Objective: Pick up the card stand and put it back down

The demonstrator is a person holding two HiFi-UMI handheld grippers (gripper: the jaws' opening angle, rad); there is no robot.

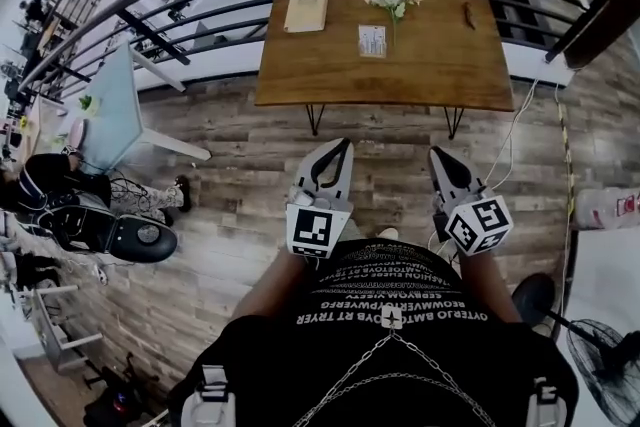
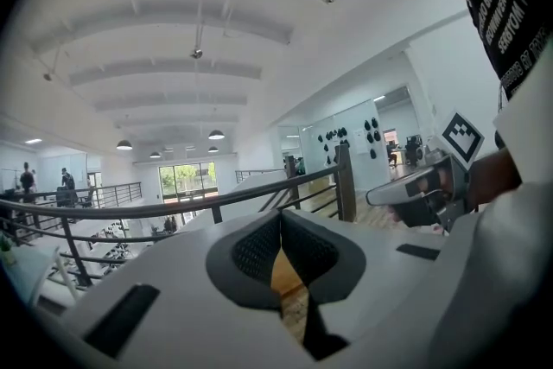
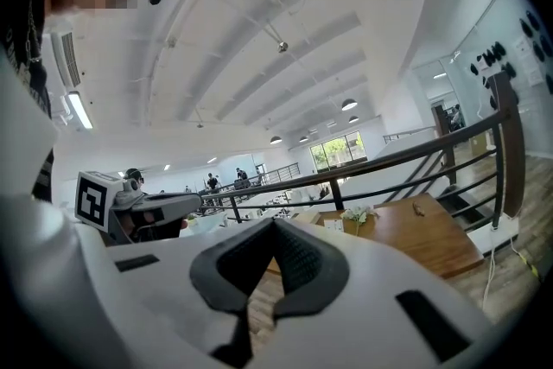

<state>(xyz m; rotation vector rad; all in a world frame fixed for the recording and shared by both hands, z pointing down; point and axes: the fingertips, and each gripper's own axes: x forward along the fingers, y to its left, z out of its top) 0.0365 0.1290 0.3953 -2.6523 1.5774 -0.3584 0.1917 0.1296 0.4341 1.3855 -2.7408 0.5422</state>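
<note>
1. Standing well back from the wooden surface (image 1: 300, 85), which fills the upper centre of the head view; bare plank floor (image 1: 230, 145) lies between.
2. Card stand (image 1: 372, 41) sits on the surface at upper centre, just below the flower sprig (image 1: 393, 0), with a booklet (image 1: 306, 10) to its left. Untouched.
3. Left hand-held gripper (image 1: 343, 147) and right hand-held gripper (image 1: 438, 157) are at lower centre, close to the person's body. Both have jaws pressed together, nothing between them.
4. Step, as I read it: the reach before the pick-up; no grasp begun.
5. Next move calls for closing the gap to the surface, spreading one pair of jaws and lining them across the thin card. The flowers stand near, so there is a risk of a knock.
</note>
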